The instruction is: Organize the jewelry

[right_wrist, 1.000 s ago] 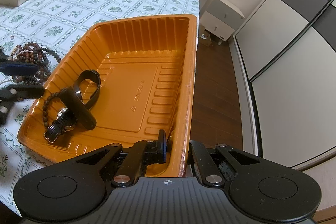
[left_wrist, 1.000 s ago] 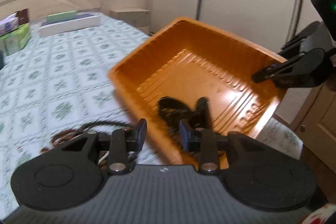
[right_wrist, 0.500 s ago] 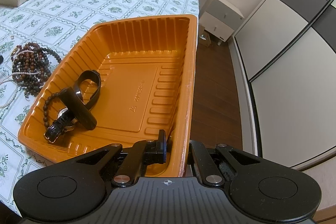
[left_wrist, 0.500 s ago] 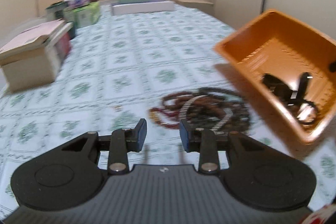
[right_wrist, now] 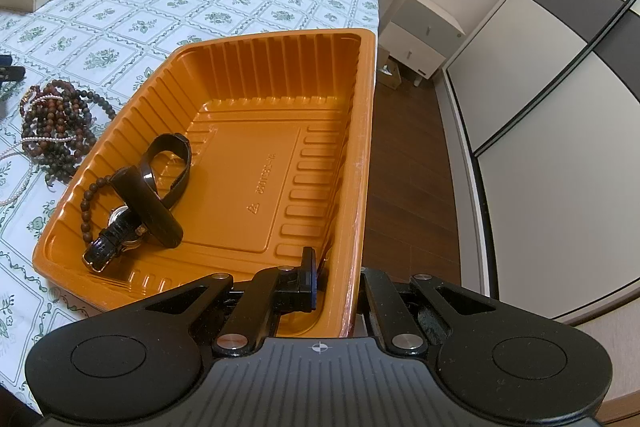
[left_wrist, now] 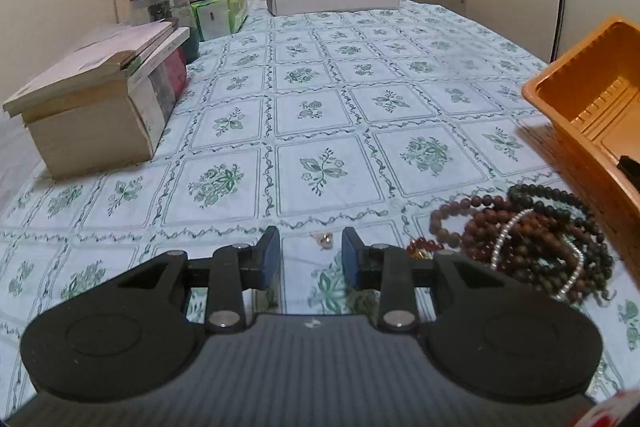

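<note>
- Left claw [left_wrist: 311,255]: a second ago it hung over the tray [right_wrist: 362,131] interior; it has since swung away to the bed [left_wrist: 320,107], jaws parted and empty, a small trinket [left_wrist: 325,239] lying ahead between them.
- Right claw [right_wrist: 336,277]: unmoved, clenched on the tray's near wall.
- Tray contents: watches [right_wrist: 136,203]; that drop looks done.
- Beads [left_wrist: 532,243] lie just left of the tray, probably next.
</note>
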